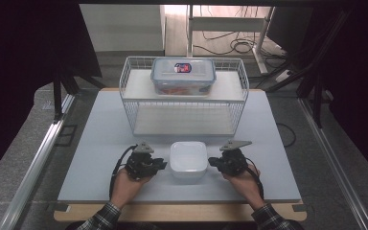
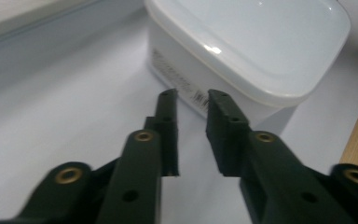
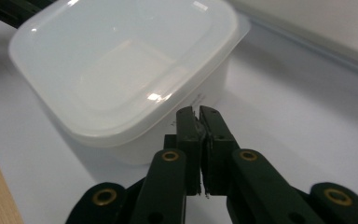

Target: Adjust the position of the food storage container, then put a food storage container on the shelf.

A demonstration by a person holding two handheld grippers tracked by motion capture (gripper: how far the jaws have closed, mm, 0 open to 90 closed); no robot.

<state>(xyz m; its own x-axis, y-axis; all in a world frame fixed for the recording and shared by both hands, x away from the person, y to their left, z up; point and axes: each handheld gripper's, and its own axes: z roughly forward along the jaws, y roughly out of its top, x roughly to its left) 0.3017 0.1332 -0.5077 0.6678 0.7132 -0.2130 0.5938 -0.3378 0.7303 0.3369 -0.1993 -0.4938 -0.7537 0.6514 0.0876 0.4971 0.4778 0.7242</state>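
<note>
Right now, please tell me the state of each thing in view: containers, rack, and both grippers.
white container: lid on, upright on the table, between the two grippers, not held.
clear box: lid on, resting on the top shelf of the rack.
wire rack: upright, lower shelf bare.
left gripper: open, jaws apart, tips close to the white container's side.
right gripper: shut, jaws together, holding nothing, at the container's side.

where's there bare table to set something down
Bare table lies left of the wire rack, and right of it too. The front middle is crowded: the white tub sits between the left gripper and right gripper.
</note>
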